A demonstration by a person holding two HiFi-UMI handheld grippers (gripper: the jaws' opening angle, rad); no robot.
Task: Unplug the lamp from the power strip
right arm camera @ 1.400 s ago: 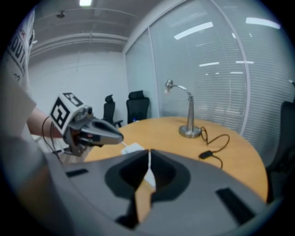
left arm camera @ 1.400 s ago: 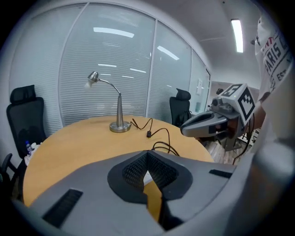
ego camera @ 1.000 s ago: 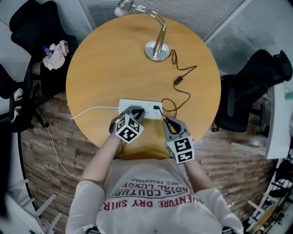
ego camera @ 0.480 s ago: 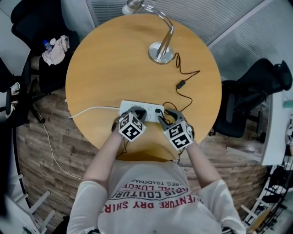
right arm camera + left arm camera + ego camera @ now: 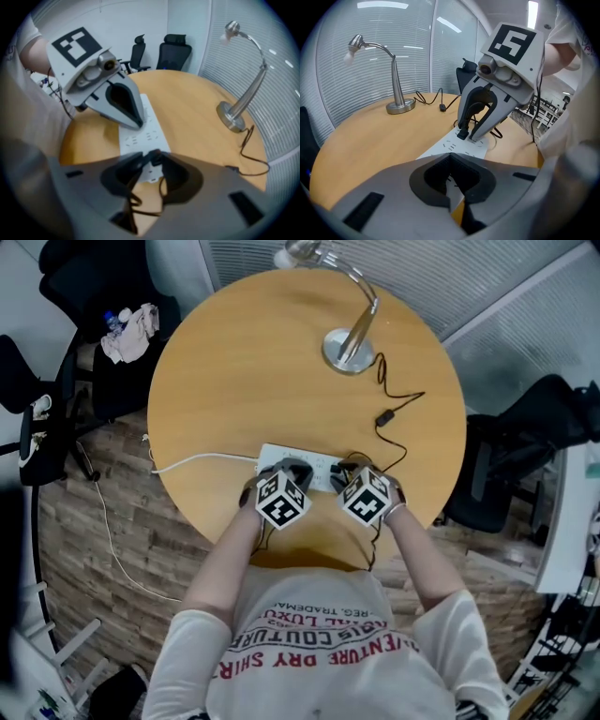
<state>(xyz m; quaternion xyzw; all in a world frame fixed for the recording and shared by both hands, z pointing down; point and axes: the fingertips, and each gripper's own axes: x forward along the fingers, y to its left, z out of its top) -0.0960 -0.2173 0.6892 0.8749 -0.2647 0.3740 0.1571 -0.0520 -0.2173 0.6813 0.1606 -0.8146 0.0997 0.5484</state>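
Note:
A white power strip (image 5: pixel 317 463) lies near the front edge of the round wooden table (image 5: pixel 244 381). The silver desk lamp (image 5: pixel 352 341) stands at the far side. Its black cord (image 5: pixel 394 407) runs to a black plug (image 5: pixel 462 134) seated in the strip's right end. My right gripper (image 5: pixel 351 471) straddles that plug; its jaws are closing with the plug (image 5: pixel 153 157) between the tips, and a gap still shows. My left gripper (image 5: pixel 291 469) is shut, and its tip (image 5: pixel 136 123) rests on the strip's (image 5: pixel 143 136) middle.
A white cable (image 5: pixel 192 463) leaves the strip to the left and drops off the table. Black office chairs stand at the left (image 5: pixel 56 362) and right (image 5: pixel 525 446). The table's front edge is just under both hands.
My right gripper moved from the table's front edge up and left onto the plug, and its jaws went from shut to spread. The left gripper stayed on the strip.

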